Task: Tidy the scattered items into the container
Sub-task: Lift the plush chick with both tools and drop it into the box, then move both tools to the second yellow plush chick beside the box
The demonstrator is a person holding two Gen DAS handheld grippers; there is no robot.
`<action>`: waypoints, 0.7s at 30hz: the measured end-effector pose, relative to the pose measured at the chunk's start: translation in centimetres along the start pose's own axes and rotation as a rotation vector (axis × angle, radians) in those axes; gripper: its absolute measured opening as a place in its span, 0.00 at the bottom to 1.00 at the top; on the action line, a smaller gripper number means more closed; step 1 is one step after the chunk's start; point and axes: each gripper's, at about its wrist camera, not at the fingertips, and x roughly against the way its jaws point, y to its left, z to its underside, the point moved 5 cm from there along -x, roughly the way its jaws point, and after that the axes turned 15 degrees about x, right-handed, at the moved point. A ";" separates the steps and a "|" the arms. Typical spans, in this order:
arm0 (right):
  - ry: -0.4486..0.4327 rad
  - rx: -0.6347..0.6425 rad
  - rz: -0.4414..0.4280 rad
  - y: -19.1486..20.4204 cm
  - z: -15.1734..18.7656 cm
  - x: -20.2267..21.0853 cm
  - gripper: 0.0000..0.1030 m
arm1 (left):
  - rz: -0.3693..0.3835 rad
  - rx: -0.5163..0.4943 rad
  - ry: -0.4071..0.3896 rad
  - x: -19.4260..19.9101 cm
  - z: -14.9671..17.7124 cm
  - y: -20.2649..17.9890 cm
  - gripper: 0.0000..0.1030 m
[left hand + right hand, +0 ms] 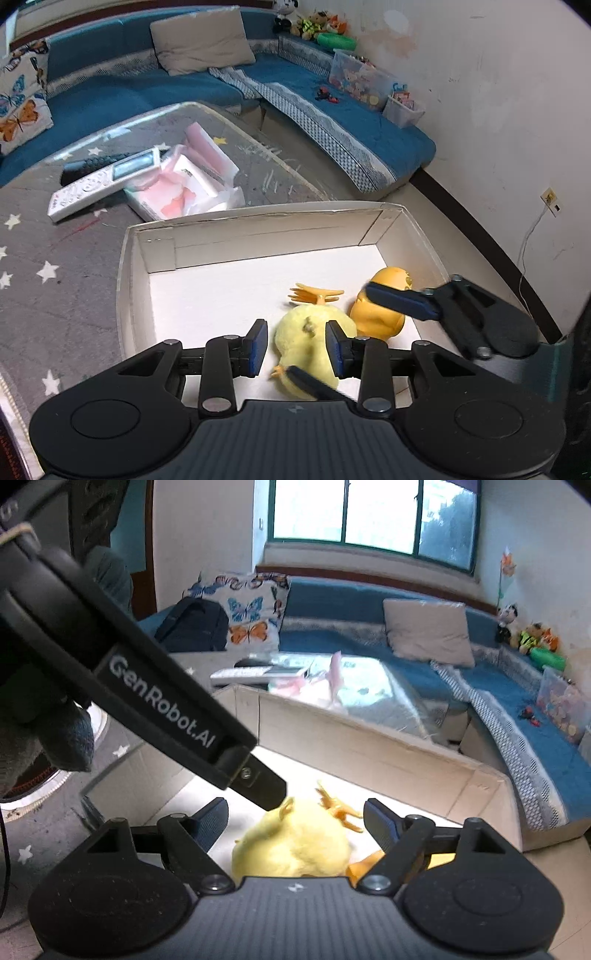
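Observation:
A yellow plush chick point(308, 341) with orange feet lies in the white cardboard box point(258, 229), next to an orange rubber duck point(380, 306). My left gripper point(297, 347) is open above the box, its jaws either side of the chick without gripping it. My right gripper point(345, 332) reaches in from the right, open, one finger over the duck and one over the chick. In the right wrist view my right gripper point(295, 827) is open just above the chick point(291, 845); the duck point(364, 866) peeks out beside it. The left gripper's body crosses that view at upper left.
On the grey starred tabletop point(55, 266) behind the box lie a white remote point(103, 182), a black remote point(92, 166) and a pink-and-white packet point(184, 184). A blue corner sofa point(332, 122) with cushions, toy bins and plush toys stands beyond.

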 end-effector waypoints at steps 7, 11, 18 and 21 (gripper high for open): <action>-0.083 -0.002 0.031 0.6 0.3 5.4 0.81 | 0.018 -0.007 -0.059 3.2 1.7 -0.3 0.36; -0.106 -0.014 0.030 1.0 1.0 7.8 0.82 | 0.026 -0.003 -0.078 4.9 3.1 -0.4 0.36; -0.109 -0.005 0.007 3.3 3.5 11.6 0.82 | 0.035 -0.018 -0.124 7.8 6.1 -1.1 0.36; -0.096 0.003 -0.023 4.4 4.6 12.3 0.82 | 0.039 -0.025 -0.131 8.5 7.5 -1.3 0.36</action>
